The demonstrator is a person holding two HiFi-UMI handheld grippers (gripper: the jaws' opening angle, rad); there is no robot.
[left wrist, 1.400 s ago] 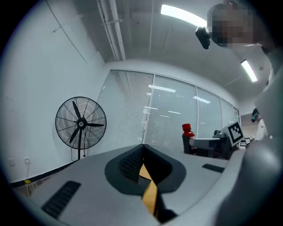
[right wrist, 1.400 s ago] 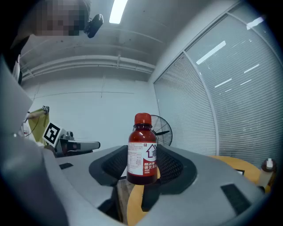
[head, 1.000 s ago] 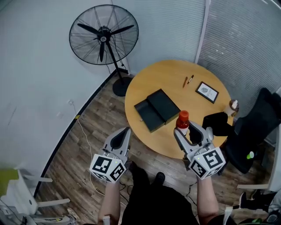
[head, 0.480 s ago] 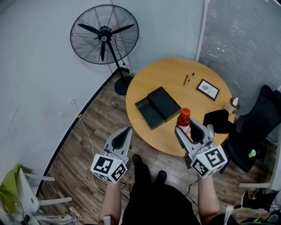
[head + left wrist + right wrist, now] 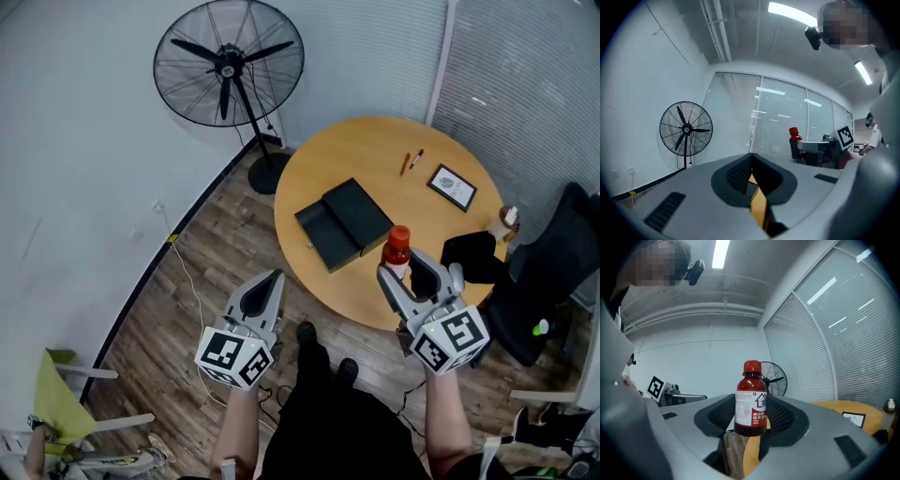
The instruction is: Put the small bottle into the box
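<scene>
The small bottle [image 5: 397,246], brown with a red cap and a white label, stands upright between the jaws of my right gripper [image 5: 403,272], which is shut on its lower body. In the right gripper view the bottle [image 5: 751,399] fills the middle. It hangs over the near edge of the round wooden table [image 5: 375,155]. The black box [image 5: 342,223] lies open on the table, left of and beyond the bottle. My left gripper [image 5: 270,279] hovers over the floor left of the table, jaws together and holding nothing [image 5: 751,157]. The bottle [image 5: 794,137] shows at the right of the left gripper view.
Two pens [image 5: 411,161] and a framed card [image 5: 451,186] lie at the table's far side, with a dark object [image 5: 469,255] at its right edge. A black chair [image 5: 548,272] stands right of the table. A standing fan [image 5: 228,67] is behind it by the wall.
The bottle stays held in my right gripper and both grippers keep their pose. The head view has shifted a little, so the table and box sit slightly further right.
</scene>
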